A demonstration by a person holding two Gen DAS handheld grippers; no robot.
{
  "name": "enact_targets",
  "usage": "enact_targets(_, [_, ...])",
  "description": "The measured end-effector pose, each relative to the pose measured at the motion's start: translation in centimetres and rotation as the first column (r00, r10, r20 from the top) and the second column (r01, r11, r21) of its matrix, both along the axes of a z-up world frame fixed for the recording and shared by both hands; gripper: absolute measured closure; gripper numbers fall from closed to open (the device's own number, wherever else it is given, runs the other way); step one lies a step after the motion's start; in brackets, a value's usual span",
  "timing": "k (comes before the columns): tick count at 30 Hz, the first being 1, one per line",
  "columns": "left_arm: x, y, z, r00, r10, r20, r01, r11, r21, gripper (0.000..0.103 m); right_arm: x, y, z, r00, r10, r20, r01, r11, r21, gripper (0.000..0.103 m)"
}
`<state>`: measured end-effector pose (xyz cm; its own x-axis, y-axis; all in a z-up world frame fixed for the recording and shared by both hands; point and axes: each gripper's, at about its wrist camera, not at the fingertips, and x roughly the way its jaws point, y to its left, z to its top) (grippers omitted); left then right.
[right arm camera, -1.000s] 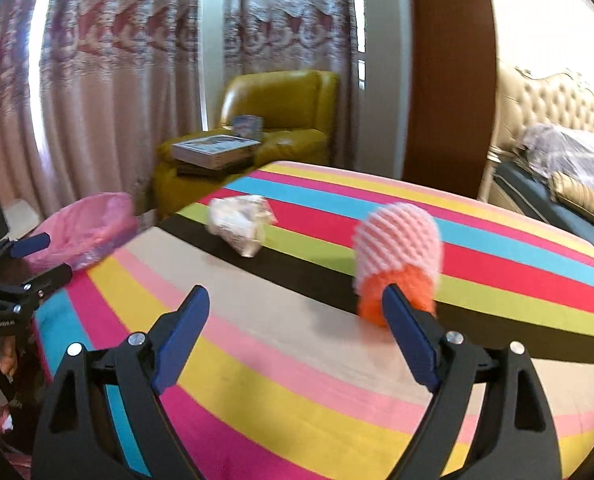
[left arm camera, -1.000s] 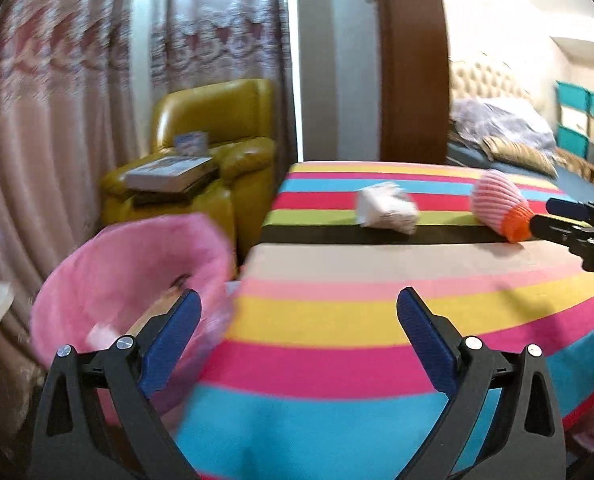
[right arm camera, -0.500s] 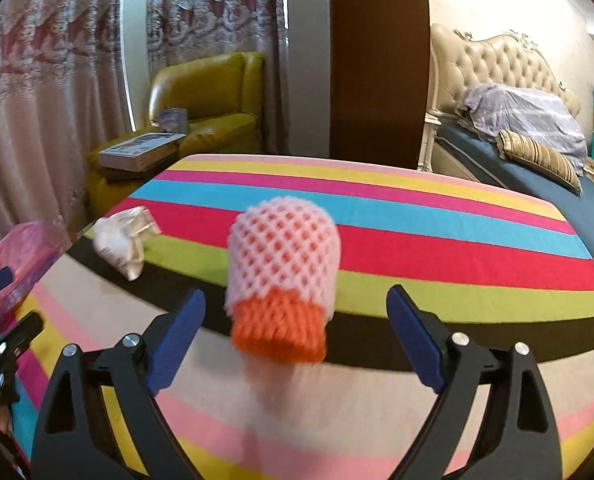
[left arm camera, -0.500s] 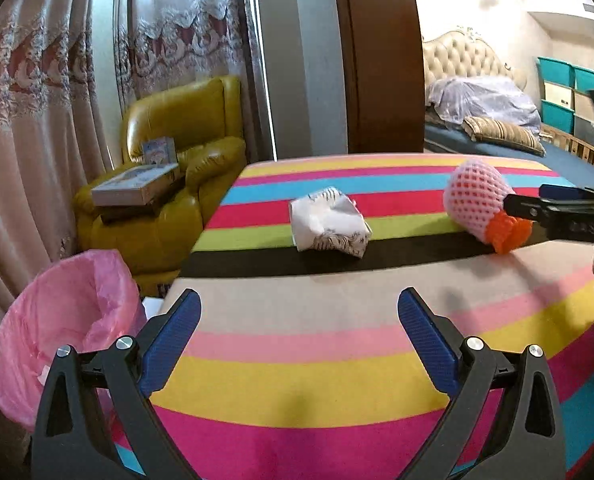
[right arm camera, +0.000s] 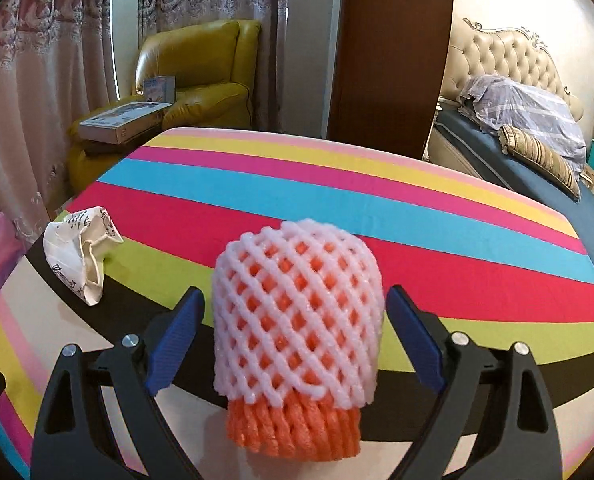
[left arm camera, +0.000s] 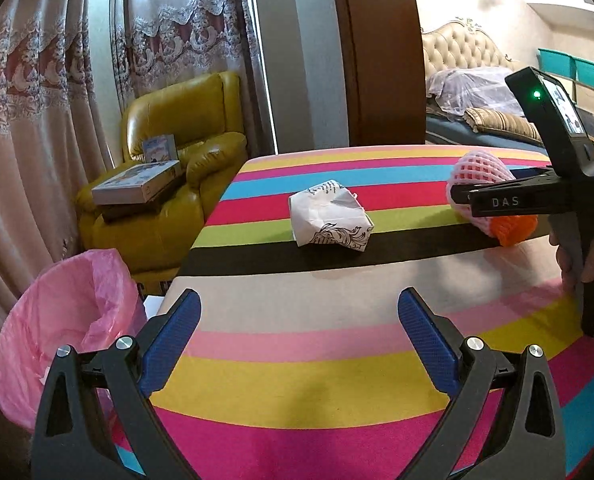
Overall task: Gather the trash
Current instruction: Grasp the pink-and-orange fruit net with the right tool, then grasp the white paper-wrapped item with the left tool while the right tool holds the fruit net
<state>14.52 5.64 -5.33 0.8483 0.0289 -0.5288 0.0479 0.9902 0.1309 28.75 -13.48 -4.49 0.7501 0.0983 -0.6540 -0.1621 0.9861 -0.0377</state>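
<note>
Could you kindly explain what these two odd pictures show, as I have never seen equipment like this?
There is no robot here: a person holds a two-finger claw in each hand, each with a wide-angle camera looking along its fingers. One picture comes from the left claw, the other from the right claw. Both are open and hold nothing. On the striped table lie a crumpled paper and a foam fruit net, white over orange, which sits between the right claw's fingers, not yet gripped. A pink-lined bin stands beside the table on the left, presumably for the trash.

Rainbow-striped tablecloth, white-over-orange foam net, pink bin bag, mustard-yellow armchair.
</note>
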Motion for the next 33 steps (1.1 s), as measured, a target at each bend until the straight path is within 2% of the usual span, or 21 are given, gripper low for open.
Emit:
enact_targets(3, [-0.1,-0.4,-0.1,1.000,-0.004,0.003,0.004,1.000,0.022,0.009,-0.3,0.0,0.0,1.000,0.005,0.004,-0.005,1.000,-0.003,0.032])
enact_targets(5, [-0.1,-0.5,-0.1,1.000,-0.006,0.008,0.005,0.999,0.031,0.009,-0.4,-0.1,0.0,1.000,0.011,0.002,-0.011,1.000,0.003,0.057])
enact_targets(8, [-0.1,-0.5,0.0,1.000,-0.008,0.009,0.007,0.999,0.033,0.009,-1.7,-0.3,0.3,0.999,0.022,0.037,-0.021,1.000,-0.020,0.068])
enact_targets(11, [0.2,-0.5,-0.1,1.000,-0.007,-0.007,0.007,1.000,0.028,0.009,-3.9,-0.9,0.7,0.998,0.031,0.063,-0.029,0.999,-0.039,0.069])
enact_targets(15, [1.0,-1.0,-0.4,0.998,-0.030,-0.054,0.032,0.999,0.036,0.009,-6.7,-3.0,1.4,0.996,0.010,0.089,-0.009,1.000,-0.017,0.069])
enact_targets(19, [3.0,-1.4,-0.1,0.989,-0.059,-0.135,0.053,0.997,-0.047,0.009,-8.9,-4.9,1.2,0.995,-0.014,0.097,0.016,1.000,-0.019,0.069])
enact_targets(25, [8.2,-2.7,0.4,0.987,-0.002,-0.161,-0.006,0.999,-0.047,0.009,-10.2,-7.1,0.8,0.994,-0.054,0.093,0.052,0.998,0.027,0.069])
enact_targets(30, [12.9,-3.4,-0.4,0.973,0.056,-0.224,-0.075,0.994,-0.074,0.009,-10.4,-7.6,0.8,0.994,-0.056,0.090,0.052,0.998,0.047,0.069])
enact_targets(33, [15.1,-3.8,-0.9,0.965,0.093,-0.246,-0.111,0.992,-0.059,0.009,-10.4,-7.8,0.7,0.995,-0.057,0.086,0.053,0.997,0.058,0.068])
